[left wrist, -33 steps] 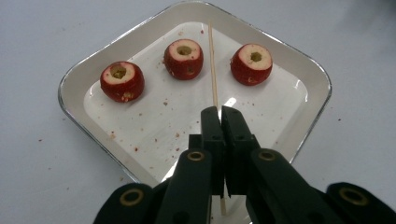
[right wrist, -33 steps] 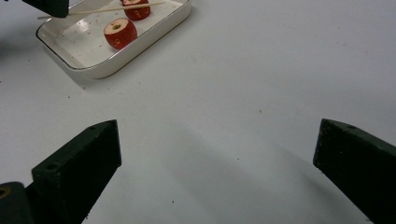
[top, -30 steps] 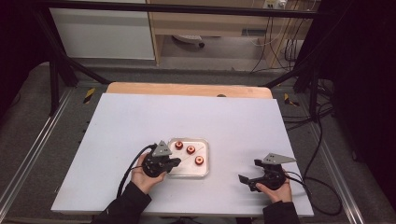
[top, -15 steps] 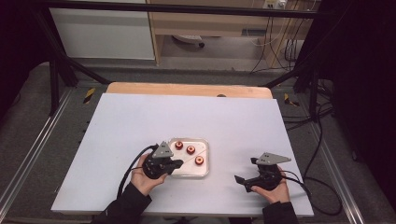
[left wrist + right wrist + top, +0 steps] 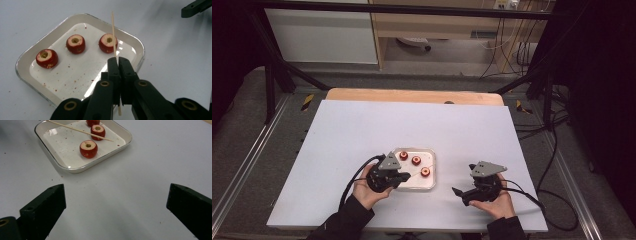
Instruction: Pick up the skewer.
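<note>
the thin wooden skewer is pinched between the closed jaws of the left gripper, its tip reaching out over the white tray above the nearest of three cored red fruits. to spear cleanly, the tip should probably line up with the cored hole and push straight along the stick. the right gripper waits wide open and empty on the bare table just beside the tray; nothing blocks the way.

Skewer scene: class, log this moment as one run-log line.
left gripper: shut on skewer | right gripper: open, empty | tray: three cored red fruits
</note>
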A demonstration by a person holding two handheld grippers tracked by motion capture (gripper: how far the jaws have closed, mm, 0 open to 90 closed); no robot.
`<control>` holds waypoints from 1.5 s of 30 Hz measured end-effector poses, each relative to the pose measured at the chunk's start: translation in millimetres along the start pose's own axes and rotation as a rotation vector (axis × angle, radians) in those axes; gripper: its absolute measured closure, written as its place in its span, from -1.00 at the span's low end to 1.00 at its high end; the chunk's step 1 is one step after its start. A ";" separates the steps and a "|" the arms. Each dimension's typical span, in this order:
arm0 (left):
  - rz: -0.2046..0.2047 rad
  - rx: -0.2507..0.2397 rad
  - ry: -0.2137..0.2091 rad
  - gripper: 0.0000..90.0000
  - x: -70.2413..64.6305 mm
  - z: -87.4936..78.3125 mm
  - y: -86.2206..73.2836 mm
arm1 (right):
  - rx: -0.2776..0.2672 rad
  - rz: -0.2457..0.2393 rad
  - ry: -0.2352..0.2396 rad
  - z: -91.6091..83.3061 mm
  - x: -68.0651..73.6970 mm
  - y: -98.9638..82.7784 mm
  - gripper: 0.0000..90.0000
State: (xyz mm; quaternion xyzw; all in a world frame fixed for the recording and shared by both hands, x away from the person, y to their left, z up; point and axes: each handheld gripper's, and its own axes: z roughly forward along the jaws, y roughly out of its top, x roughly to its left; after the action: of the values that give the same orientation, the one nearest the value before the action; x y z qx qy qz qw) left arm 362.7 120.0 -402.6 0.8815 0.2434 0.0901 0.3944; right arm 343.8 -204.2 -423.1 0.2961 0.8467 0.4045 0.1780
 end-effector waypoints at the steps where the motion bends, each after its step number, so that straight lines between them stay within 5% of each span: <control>1: 0.003 0.002 -0.002 0.96 -1.0 0.6 1.6 | 0.004 -0.014 -0.004 0.8 1.9 2.3 -0.93; 12: 0.058 0.032 -0.029 0.96 -13.8 12.9 21.9 | 0.065 -0.180 -0.031 6.5 14.8 23.6 -0.80; 16: 0.073 0.046 -0.039 0.96 -17.1 17.5 26.4 | 0.085 -0.292 -0.047 8.6 20.7 29.5 -0.69; 29: 0.113 0.068 -0.066 0.96 -30.3 27.4 39.7 | 0.107 -0.538 -0.046 16.0 33.8 36.3 -0.40; 38: 0.137 0.087 -0.087 0.96 -39.3 35.7 46.9 | 0.133 -0.740 -0.054 20.7 35.4 32.2 0.00; 45: 0.142 0.096 -0.101 0.96 -43.8 41.9 50.0 | 0.159 -0.810 -0.037 21.5 38.6 27.2 0.29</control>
State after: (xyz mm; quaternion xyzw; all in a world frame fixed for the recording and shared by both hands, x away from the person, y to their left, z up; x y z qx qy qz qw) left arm 357.4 42.2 -392.4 0.9179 0.1642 0.0614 0.3560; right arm 335.8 -153.3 -417.1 -0.0411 0.9201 0.2298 0.3145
